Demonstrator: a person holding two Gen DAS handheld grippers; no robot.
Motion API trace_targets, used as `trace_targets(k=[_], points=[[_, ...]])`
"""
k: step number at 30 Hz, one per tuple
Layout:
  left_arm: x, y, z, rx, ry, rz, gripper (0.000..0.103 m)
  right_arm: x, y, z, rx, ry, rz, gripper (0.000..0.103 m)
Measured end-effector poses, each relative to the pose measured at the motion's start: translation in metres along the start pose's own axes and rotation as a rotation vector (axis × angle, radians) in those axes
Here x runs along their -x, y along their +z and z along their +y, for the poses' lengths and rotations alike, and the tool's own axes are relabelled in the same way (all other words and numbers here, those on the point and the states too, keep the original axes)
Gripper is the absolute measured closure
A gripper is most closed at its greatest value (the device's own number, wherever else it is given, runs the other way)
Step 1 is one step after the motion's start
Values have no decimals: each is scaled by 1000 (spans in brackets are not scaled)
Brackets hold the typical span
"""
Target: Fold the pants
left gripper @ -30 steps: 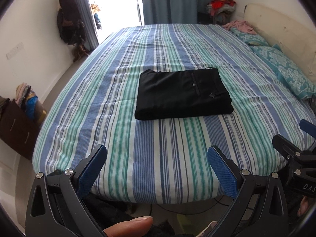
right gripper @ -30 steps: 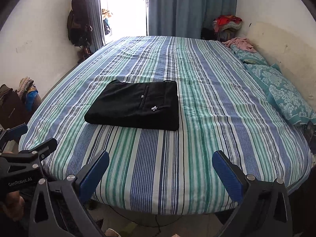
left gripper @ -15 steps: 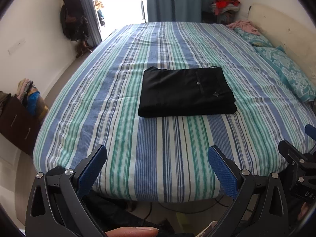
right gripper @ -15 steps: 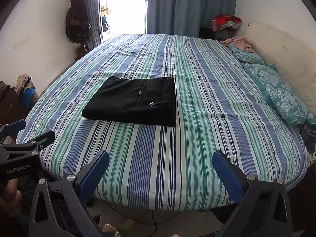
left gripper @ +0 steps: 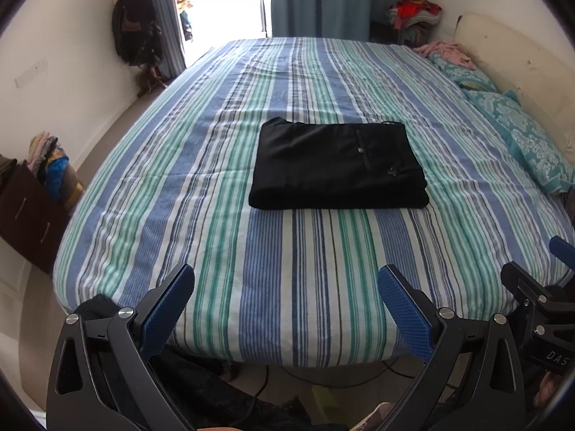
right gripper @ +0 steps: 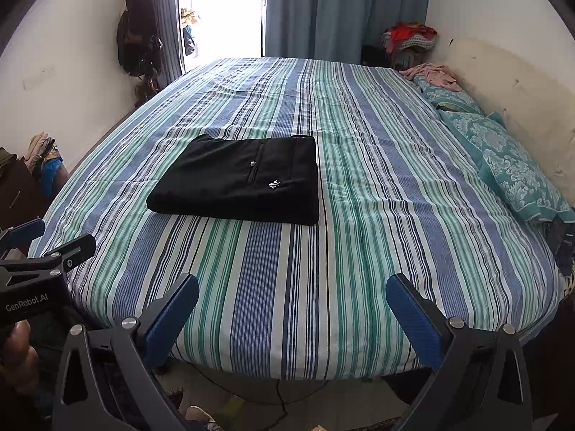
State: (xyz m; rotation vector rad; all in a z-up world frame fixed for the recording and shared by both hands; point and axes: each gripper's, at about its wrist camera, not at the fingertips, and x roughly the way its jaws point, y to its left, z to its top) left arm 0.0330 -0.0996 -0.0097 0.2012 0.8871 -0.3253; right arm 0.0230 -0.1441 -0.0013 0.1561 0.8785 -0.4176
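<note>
The black pants (left gripper: pixel 337 167) lie folded into a flat rectangle on the striped bed (left gripper: pixel 287 269), also seen in the right wrist view (right gripper: pixel 240 179). My left gripper (left gripper: pixel 285 287) is open and empty, held off the near edge of the bed, well short of the pants. My right gripper (right gripper: pixel 293 296) is open and empty too, beside the left one, off the same edge. Each gripper shows at the side of the other's view: the right one (left gripper: pixel 539 298) and the left one (right gripper: pixel 39 251).
Teal pillows (right gripper: pixel 510 158) and pink cloth (right gripper: pixel 431 73) lie along the headboard at right. A dark cabinet with clothes (left gripper: pixel 28 197) stands at left. Bags hang on the left wall (left gripper: pixel 133 36). Curtains (right gripper: pixel 341 10) and a bright doorway are at the far end. Cables lie on the floor below the bed edge.
Both grippers have drawn back a little and risen from the bed; the pants sit a bit farther off. Both stay open. The pants have not moved.
</note>
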Motion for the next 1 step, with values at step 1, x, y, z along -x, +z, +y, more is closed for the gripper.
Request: trace_targets(k=[1], points=[[0, 0, 0, -2, 4, -2, 1, -1, -1, 1, 1, 2, 4, 0]])
